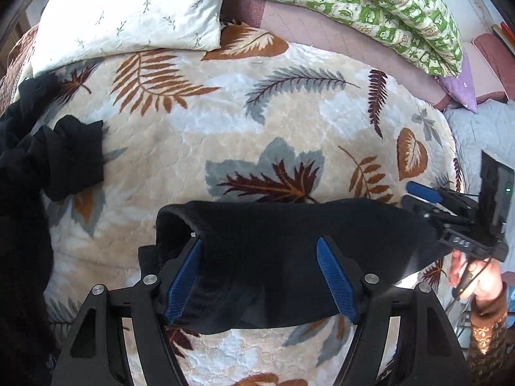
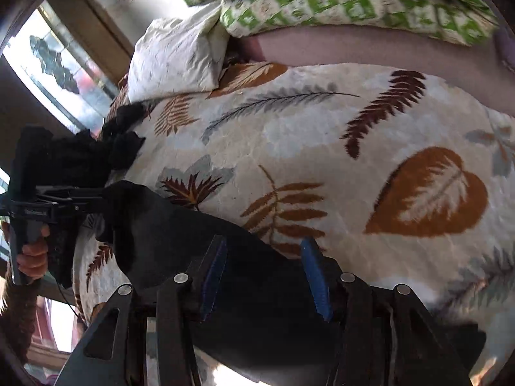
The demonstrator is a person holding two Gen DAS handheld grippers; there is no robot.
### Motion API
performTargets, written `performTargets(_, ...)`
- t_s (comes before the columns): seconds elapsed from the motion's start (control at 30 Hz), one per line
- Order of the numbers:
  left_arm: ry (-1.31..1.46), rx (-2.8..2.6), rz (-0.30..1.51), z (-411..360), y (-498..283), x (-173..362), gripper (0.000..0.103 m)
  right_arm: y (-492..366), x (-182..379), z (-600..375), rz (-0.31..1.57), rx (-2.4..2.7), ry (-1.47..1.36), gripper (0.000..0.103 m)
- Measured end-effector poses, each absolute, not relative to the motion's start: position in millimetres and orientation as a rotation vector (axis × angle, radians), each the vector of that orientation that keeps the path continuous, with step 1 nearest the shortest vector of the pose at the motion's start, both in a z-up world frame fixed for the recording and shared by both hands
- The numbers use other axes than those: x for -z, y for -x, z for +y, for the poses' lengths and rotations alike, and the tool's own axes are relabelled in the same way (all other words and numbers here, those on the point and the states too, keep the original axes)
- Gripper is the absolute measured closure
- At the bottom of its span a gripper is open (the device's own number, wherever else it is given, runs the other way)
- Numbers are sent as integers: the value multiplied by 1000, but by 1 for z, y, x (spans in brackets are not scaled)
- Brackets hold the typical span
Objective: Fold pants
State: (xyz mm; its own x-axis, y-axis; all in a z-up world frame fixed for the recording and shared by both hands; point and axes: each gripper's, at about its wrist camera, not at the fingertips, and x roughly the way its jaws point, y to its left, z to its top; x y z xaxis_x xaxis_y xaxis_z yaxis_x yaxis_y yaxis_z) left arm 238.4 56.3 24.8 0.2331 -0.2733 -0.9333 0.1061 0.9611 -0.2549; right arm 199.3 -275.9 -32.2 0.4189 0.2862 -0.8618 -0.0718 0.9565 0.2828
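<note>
- Left gripper (image 1: pixel 262 278): jaws spread wide, the folded black pants (image 1: pixel 289 238) lying between them on the bed (image 1: pixel 193 135); the pads do not press the cloth.
- Right gripper (image 2: pixel 264 281): jaws parted over the same pants, not gripping.
- Beyond the jaws: a white pillow (image 1: pixel 128 9) and a green quilt (image 1: pixel 370 3).
- Left of the left jaws: a heap of black clothes (image 1: pixel 54 157).
- Writing on the gripper bodies is too blurred to read.

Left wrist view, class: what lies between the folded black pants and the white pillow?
Only the leaf-print blanket lies between the pants and the pillow; no other thing sits there. The left wrist view shows it.
</note>
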Motion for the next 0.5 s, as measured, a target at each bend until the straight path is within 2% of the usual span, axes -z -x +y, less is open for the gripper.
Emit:
performTargets(0.07,151,279,1284,59,-245,-35,28,-217,45,-262,1144,-263,-155,54)
performTargets(0.1,158,288,1275,60,-249,-38,21,-224,50,-256,1154,-276,-129,54)
performTargets(0.13,152,288,1279,59,-252,-38,19,-229,56,-251,1165,-291,-108,54)
performTargets(0.4,-127,329,1371,6,-274,-8,19,-206,78,-201,1230,-498,139,51)
performTargets(0.5,-256,376,1410,-17,-285,12,19,-208,70,-212,1213,-513,85,52)
